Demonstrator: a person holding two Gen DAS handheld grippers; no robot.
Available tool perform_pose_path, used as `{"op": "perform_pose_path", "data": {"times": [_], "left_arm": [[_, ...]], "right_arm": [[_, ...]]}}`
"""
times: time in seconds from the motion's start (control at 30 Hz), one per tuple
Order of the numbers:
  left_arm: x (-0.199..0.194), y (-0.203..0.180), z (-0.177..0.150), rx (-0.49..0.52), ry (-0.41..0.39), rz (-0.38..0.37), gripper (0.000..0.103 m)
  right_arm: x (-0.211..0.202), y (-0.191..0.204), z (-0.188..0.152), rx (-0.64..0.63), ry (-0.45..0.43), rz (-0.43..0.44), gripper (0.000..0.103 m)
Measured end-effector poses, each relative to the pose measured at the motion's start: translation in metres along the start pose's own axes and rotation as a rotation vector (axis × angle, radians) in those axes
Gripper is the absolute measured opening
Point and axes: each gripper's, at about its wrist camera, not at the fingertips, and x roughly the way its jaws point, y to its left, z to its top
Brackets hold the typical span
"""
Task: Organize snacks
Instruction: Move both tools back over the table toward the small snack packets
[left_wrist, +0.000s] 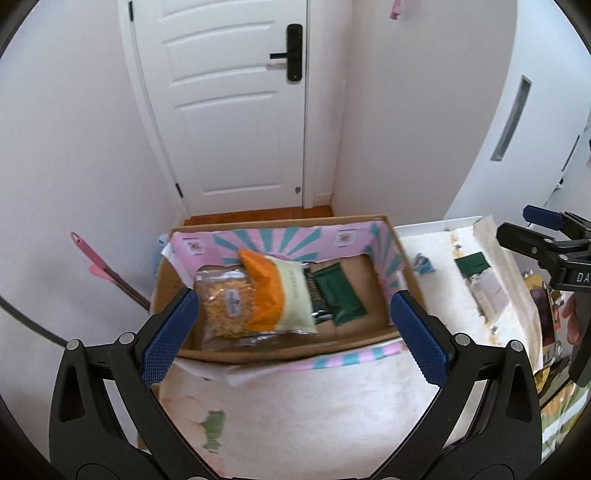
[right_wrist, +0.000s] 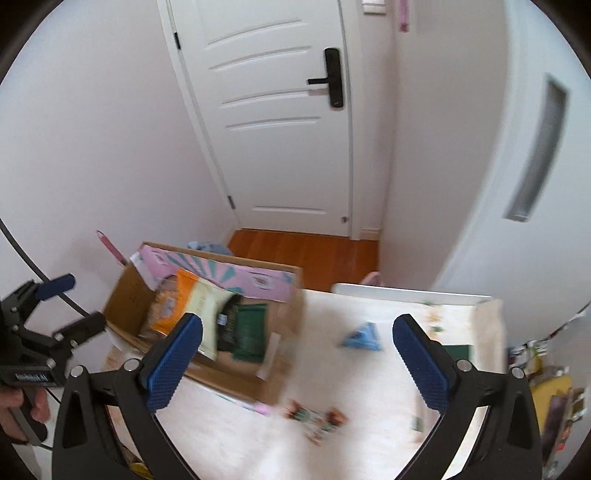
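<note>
Several snacks already lie in the cardboard box (left_wrist: 369, 334) at the centre of the left wrist view: a clear bag of yellow crisps (left_wrist: 221, 302), an orange-and-cream packet (left_wrist: 280, 295) and a green packet (left_wrist: 341, 295). Still out on the counter (right_wrist: 351, 424) are a blue triangular packet (right_wrist: 361, 336) at mid-frame right and a blurred small packet (right_wrist: 317, 421) at lower centre; more items at the far right are too blurred to name. The left gripper (left_wrist: 293, 326) and right gripper (right_wrist: 297, 358) both have their fingers apart, holding nothing. Judging by this, the task is roughly half done.
</note>
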Motion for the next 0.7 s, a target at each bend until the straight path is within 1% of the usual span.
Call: {"op": "perform_pose_path", "data": {"times": [0.13, 0.2, 0.33, 0.47, 0.63, 0.7], "left_arm": [[-0.010, -0.036, -0.013, -0.020, -0.009, 0.026, 0.103], [-0.012, -0.052, -0.021, -0.041, -0.006, 0.033, 0.103], [-0.012, -0.094, -0.040, -0.082, 0.017, 0.021, 0.103], [-0.003, -0.134, -0.060, -0.101, 0.042, 0.016, 0.103], [0.017, -0.165, -0.089, -0.168, 0.101, -0.020, 0.103], [0.024, -0.173, -0.097, -0.184, 0.120, -0.030, 0.102]], "right_arm": [[-0.024, -0.025, -0.017, -0.011, -0.046, -0.029, 0.103], [-0.035, -0.041, -0.026, -0.035, -0.055, -0.042, 0.103], [-0.049, -0.076, -0.041, -0.065, -0.051, -0.021, 0.103], [-0.058, -0.110, -0.058, -0.083, -0.048, 0.004, 0.103], [-0.060, -0.140, -0.079, -0.124, -0.027, 0.022, 0.103], [-0.058, -0.148, -0.088, -0.129, -0.018, 0.027, 0.103]]}}
